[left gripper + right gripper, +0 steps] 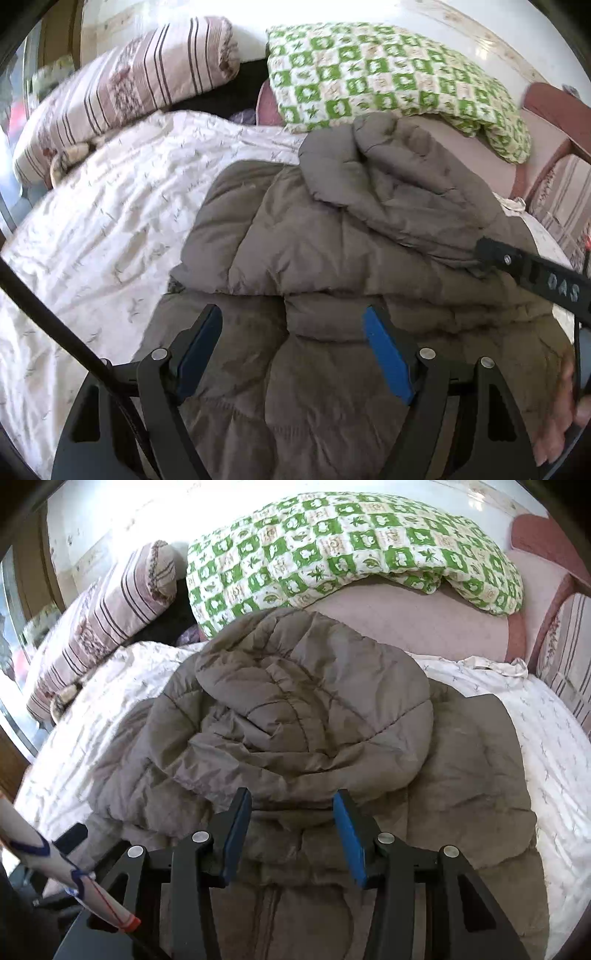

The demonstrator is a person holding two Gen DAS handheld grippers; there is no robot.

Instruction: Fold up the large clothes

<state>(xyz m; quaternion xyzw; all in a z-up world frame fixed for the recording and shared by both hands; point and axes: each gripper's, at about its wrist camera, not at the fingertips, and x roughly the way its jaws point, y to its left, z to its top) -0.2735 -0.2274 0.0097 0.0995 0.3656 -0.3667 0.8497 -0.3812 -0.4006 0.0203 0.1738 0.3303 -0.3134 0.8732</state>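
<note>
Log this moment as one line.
stage: mid-fold | puffer jacket: bunched on bed sheet | left gripper: open, empty | right gripper: open, empty

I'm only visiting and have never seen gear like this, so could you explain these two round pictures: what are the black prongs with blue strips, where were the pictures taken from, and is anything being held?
No robot here: a person carries a hand-held pair of tongs in each hand, and a wide-angle camera on each looks forward along its two fingers. One picture comes from the left tongs, the other from the right tongs. The blue strips are the gripping pads.

Before them lies a grey-brown quilted puffer jacket on a bed covered by a crumpled white sheet. Behind it are a green-and-white checked quilt and a pink striped rolled bedding bundle.

Both tongs stand open above the jacket, the left wider; neither holds anything. The black bar at the left picture's right edge is probably the other tongs.
</note>
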